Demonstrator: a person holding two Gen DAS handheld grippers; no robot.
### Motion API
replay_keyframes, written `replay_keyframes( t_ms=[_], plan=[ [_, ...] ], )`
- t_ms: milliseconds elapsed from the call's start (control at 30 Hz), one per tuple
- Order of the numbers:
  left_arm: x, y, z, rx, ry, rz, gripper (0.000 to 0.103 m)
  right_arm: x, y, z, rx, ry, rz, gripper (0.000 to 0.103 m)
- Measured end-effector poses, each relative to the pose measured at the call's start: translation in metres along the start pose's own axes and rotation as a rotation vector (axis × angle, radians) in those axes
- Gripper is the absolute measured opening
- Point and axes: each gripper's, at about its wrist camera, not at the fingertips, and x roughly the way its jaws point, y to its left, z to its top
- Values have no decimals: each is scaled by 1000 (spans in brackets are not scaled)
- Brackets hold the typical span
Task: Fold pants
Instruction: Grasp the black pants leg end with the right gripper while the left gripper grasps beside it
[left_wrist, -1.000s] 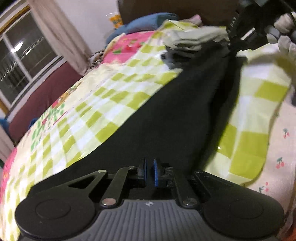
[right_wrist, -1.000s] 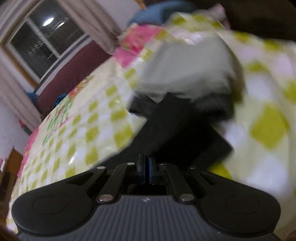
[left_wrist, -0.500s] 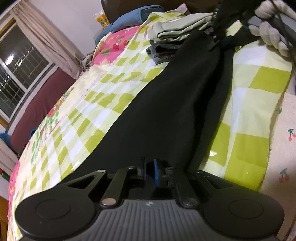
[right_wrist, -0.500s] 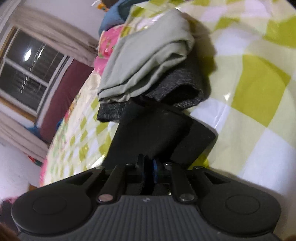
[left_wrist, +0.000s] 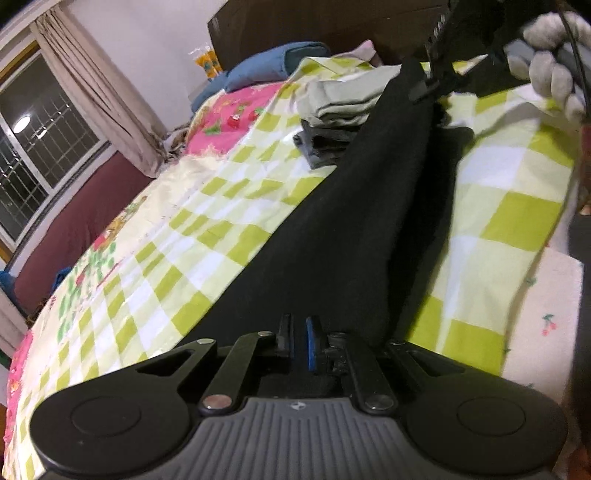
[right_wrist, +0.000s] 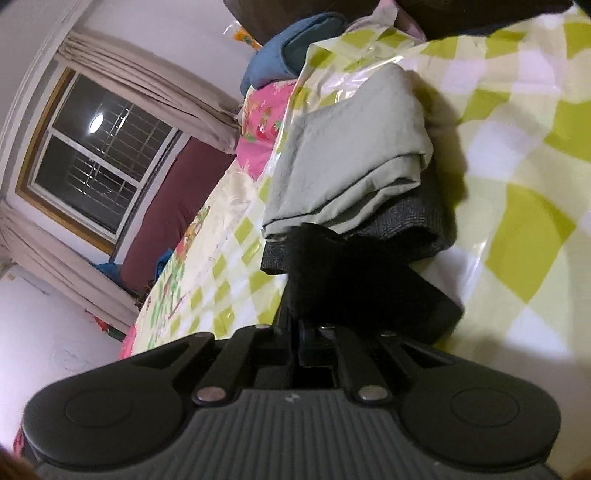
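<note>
both claws, left claw (left_wrist: 298, 341) and right claw (right_wrist: 295, 334), are pinching opposite ends of the black pants (left_wrist: 351, 221), stretching them taut over the bed (left_wrist: 147, 236), probably to flatten them for folding.

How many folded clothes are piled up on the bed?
2 that I can see: the grey-green folded garment on top, and the dark grey folded garment under it, beside the black pants. More could be hidden underneath.
</note>
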Motion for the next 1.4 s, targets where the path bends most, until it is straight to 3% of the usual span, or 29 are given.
replay_keyframes(
  t_ms=[100,233,367,500,567,600,633,767,900,1033,1233,1400],
  plan=[
    [16,-13,-8,33,49,-22,24,20,-24,-10,40,72,-97,4],
    [18,-22,-14,91,46,18,26,24,-26,-9,65,57,-79,5],
    [15,-22,-12,78,23,31,46,36,-15,-5,21,100,-36,11],
    [7,-19,-11,26,-21,-4,51,51,-13,-8,20,162,-18,35],
    [1,-21,-10,29,-45,-2,61,55,-9,-11,-5,156,-39,29],
    [2,-24,-9,40,-45,4,63,53,-8,-11,-11,152,-41,8],
    [4,-26,-8,50,-41,9,63,49,-9,-9,-2,142,-33,5],
    [14,-31,-1,60,-34,-5,61,23,-11,3,58,69,36,5],
    [12,-32,5,53,-39,-44,34,1,0,6,47,49,93,4],
    [11,-35,7,60,-43,-62,33,-4,-6,2,45,53,62,5],
    [5,-32,14,34,-77,-51,34,-11,15,6,9,43,111,4],
    [13,-36,18,33,-78,-1,48,-8,30,12,-32,34,121,4]
  ],
)
